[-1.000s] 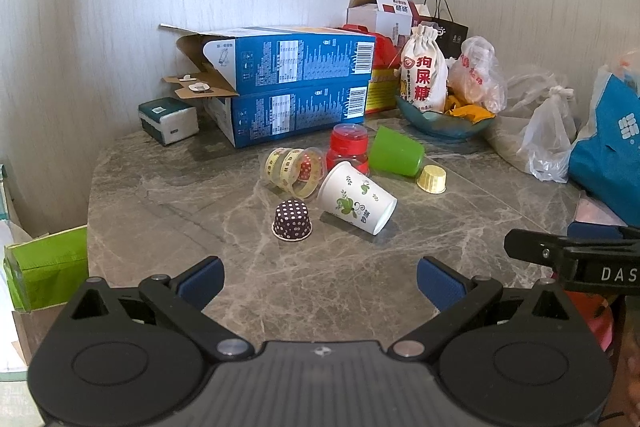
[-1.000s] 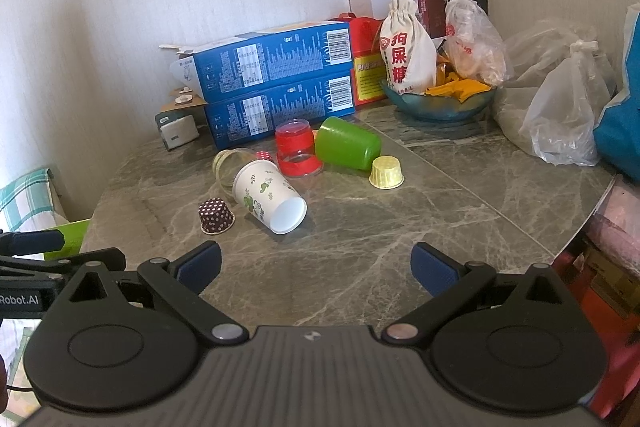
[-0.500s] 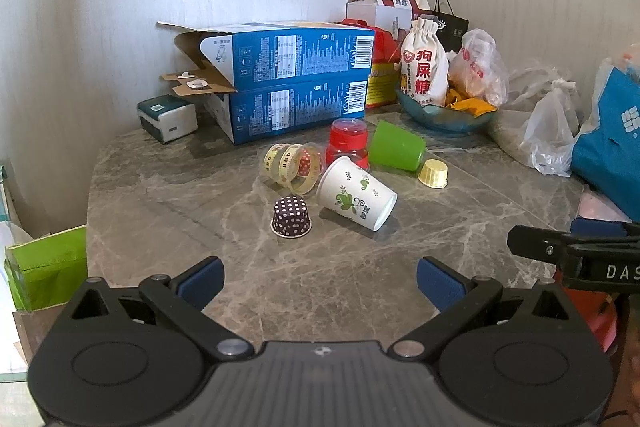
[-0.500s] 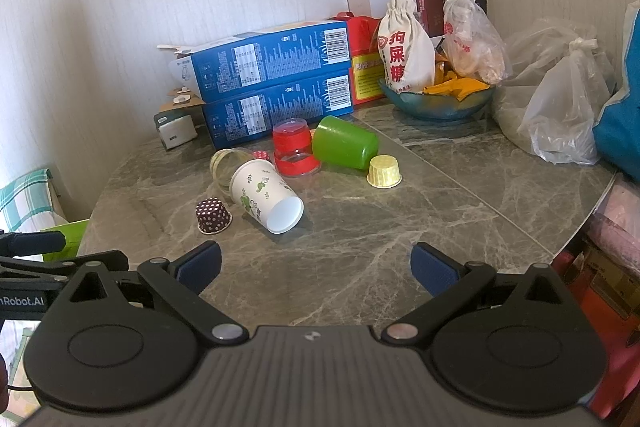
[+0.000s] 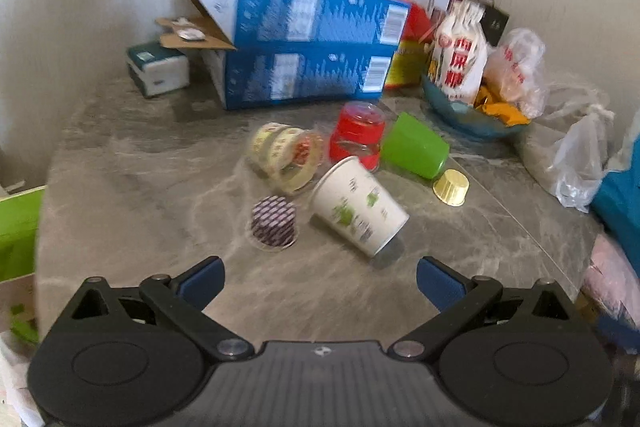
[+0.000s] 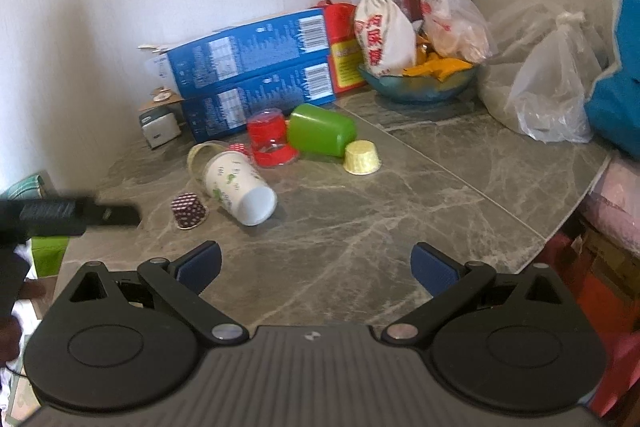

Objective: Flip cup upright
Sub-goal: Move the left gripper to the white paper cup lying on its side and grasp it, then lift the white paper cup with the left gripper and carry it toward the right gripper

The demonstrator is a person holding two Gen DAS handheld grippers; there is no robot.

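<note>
Through my left wrist camera, my left hand-held gripper (image 5: 320,277) is spread wide with nothing between its fingers, hovering over bare tabletop (image 5: 140,195). One white paper cup (image 5: 358,205) lies on its side just ahead, mouth toward me. Around that cup I count one dotted muffin liner (image 5: 274,225) to its left, one clear cup (image 5: 288,157) and one red jar (image 5: 358,135) behind it, one green cup (image 5: 414,145) on its side behind-right, and one yellow liner (image 5: 452,187) to the right. Two blue boxes (image 5: 304,43) are stacked further back.

Through my right wrist camera, my right hand-held gripper (image 6: 316,265) is likewise spread and empty. The white paper cup (image 6: 238,189) lies ahead-left. Right of it, open tabletop (image 6: 460,187) runs to the curved edge.
</note>
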